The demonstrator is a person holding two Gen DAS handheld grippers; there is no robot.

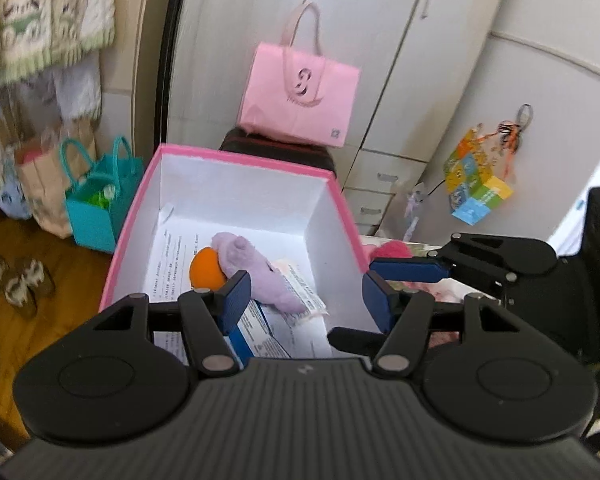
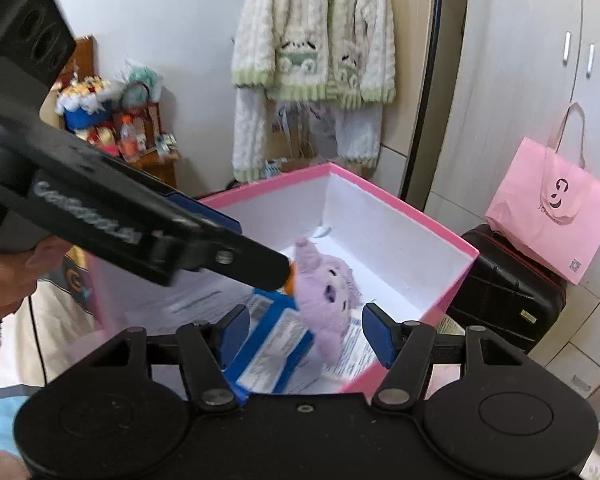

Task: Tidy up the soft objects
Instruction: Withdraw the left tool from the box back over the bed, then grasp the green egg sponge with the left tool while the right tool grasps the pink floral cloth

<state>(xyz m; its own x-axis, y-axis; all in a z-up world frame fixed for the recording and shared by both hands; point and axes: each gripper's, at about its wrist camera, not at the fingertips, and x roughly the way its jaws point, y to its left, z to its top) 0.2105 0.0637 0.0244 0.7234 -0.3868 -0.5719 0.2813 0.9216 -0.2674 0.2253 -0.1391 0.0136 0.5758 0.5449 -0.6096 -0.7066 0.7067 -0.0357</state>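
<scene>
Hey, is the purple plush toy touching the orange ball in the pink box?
Touching. The left wrist view shows the purple plush toy pressed against the orange ball with no gap, inside the pink box.

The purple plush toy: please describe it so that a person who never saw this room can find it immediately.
Look for the open box with pink outside and white inside, standing before the white wardrobe. On its floor, over printed papers and a blue-edged package, lies the purple plush toy. It is the only fuzzy lilac thing there, with an orange ball touching its side.
</scene>
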